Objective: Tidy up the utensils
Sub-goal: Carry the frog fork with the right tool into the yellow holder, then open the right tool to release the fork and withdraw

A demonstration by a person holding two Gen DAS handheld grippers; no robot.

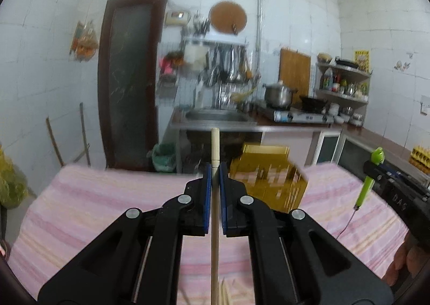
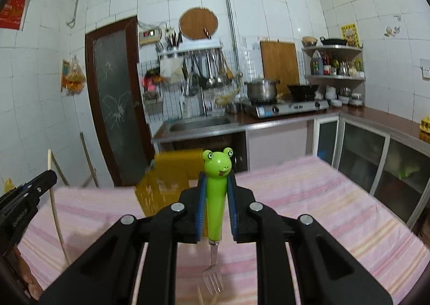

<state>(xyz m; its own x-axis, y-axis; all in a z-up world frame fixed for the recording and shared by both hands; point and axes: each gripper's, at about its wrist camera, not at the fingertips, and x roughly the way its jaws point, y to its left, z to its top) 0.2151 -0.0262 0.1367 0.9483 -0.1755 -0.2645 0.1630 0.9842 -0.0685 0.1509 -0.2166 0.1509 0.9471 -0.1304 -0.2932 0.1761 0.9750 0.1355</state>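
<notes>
My left gripper (image 1: 215,170) is shut on a pale wooden chopstick (image 1: 215,149) that stands upright above the pink striped cloth (image 1: 107,197). My right gripper (image 2: 216,184) is shut on a fork with a green frog-head handle (image 2: 216,192), tines (image 2: 213,282) pointing down. A yellow perforated utensil basket (image 1: 268,178) lies on the cloth just right of the chopstick; it also shows in the right wrist view (image 2: 166,181), left of the fork. The right gripper with the fork (image 1: 368,184) shows at the right in the left wrist view. The left gripper (image 2: 40,181) and its chopstick (image 2: 55,211) show at the left in the right wrist view.
Several more chopstick tips (image 1: 224,294) lie at the near edge of the cloth. Behind the table are a sink (image 2: 201,123), a stove with a pot (image 2: 262,88), a dark door (image 2: 115,100) and cabinets (image 2: 376,160) along the right wall.
</notes>
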